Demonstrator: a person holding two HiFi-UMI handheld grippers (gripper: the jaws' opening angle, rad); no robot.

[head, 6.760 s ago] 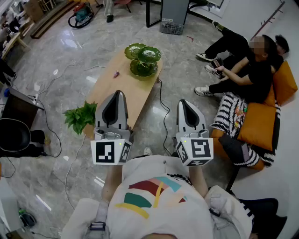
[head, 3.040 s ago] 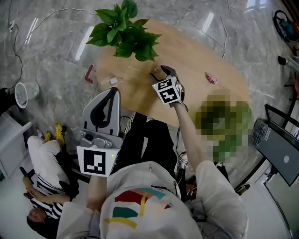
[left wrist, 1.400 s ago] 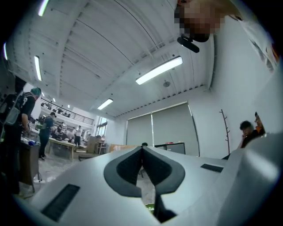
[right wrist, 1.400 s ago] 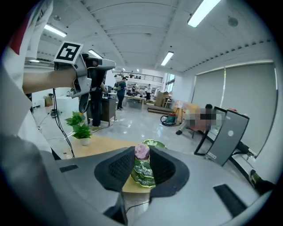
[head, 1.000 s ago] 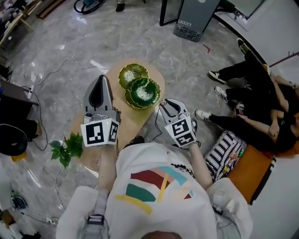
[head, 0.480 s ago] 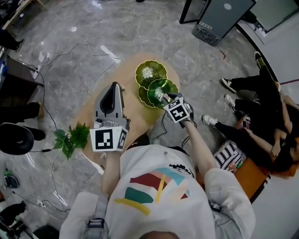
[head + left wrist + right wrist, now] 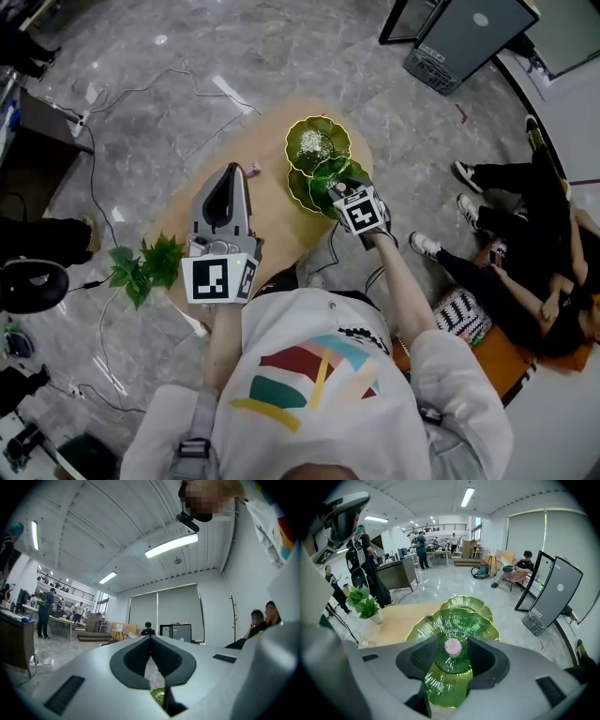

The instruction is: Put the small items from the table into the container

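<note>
Left gripper first, nearest the body: fingers closed tip to tip, nothing between them, held level over the near half of the worktop. No action there.

The right gripper is where it's happening. A second ago it was back by the worktop's near edge; now it has dropped in over the green leaf-shaped dish at the worktop's 1 o'clock end, nose tilted down. And the fingers are opening: the small pink item stands between them, in the dish's middle, and the pads look clear of it on both sides. I'd call that a release, so this piece is delivered.

Further out, at 11 o'clock from the dish, a second small pink piece lies on the bare wood, just ahead of the left gripper's tips. That looks like the next job. The potted plant sits at the worktop's 8 o'clock end, out of play.
</note>
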